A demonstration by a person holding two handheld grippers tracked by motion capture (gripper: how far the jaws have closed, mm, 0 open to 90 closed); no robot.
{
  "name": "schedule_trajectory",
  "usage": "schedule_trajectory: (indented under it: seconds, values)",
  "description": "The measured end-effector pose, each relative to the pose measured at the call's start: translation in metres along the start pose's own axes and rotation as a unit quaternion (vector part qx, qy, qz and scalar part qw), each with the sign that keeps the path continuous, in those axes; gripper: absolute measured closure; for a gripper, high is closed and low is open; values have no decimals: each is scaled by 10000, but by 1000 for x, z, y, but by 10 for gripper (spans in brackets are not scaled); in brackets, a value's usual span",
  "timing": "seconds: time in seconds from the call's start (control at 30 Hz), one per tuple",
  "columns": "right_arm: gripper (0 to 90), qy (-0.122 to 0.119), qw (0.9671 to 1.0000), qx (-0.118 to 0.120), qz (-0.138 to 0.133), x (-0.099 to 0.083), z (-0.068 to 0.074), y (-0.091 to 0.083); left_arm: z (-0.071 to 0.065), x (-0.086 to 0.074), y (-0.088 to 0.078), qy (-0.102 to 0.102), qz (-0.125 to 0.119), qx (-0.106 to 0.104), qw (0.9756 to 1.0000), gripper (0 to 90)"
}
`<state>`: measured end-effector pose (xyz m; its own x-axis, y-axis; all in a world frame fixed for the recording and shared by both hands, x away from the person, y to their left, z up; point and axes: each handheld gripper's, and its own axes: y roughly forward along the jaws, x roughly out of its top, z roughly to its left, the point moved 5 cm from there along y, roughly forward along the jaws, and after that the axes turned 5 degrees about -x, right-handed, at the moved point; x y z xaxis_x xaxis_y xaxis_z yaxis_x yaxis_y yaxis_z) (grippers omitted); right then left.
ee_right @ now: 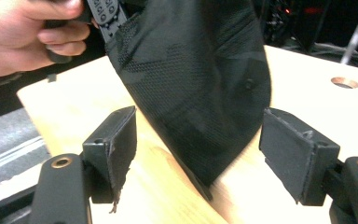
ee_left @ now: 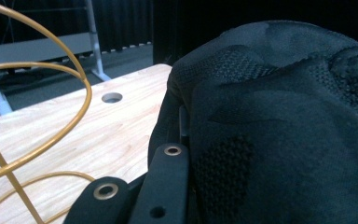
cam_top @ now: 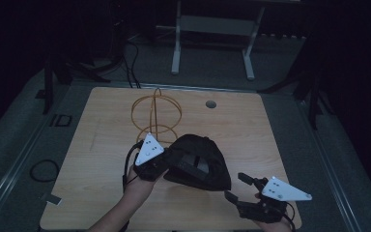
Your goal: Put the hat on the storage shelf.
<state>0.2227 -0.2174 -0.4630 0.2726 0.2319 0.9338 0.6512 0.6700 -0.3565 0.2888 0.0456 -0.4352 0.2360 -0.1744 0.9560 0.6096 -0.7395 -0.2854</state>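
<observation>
Pale wood covers my table, which stands on grey carpet in a dark room, with a white metal frame on the floor beyond its far edge. A round cable hole sits near that edge. A gold wire stand of hoops rises at the middle of the table, and just in front of it lies a black knitted cap, its mesh fabric crumpled in a soft mound.

My left gripper has its jaws pressed together, pinching the cap's left edge. My right gripper is just beside the cap's near right corner, jaws spread and touching nothing.

My left gripper view shows the knit up close, beside the gold hoops. My right gripper view shows the cap's pointed corner hanging between my open pads, and my left hand beyond.
</observation>
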Motion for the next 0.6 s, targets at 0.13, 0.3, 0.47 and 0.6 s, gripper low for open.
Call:
schedule_trajectory:
  seconds: [0.13, 0.3, 0.47, 0.6]
  values:
    - [337, -75, 9997, 11, -212, 5, -10, -20, -3, 1, -7, 333, -172, -450, 9983, 897]
    - [404, -296, 9989, -109, -345, 20, -18, -31, -4, 3, -18, 772, -414, -1093, 9901, 896]
    - [438, -500, 9977, 110, -446, 37, -12, -27, -7, 6, -28, 1092, -554, -1800, 9760, 896]
    - [437, -822, 9939, 527, -506, 50, 7, -16, -8, 6, -30, 1086, -537, -2109, 9700, 896]
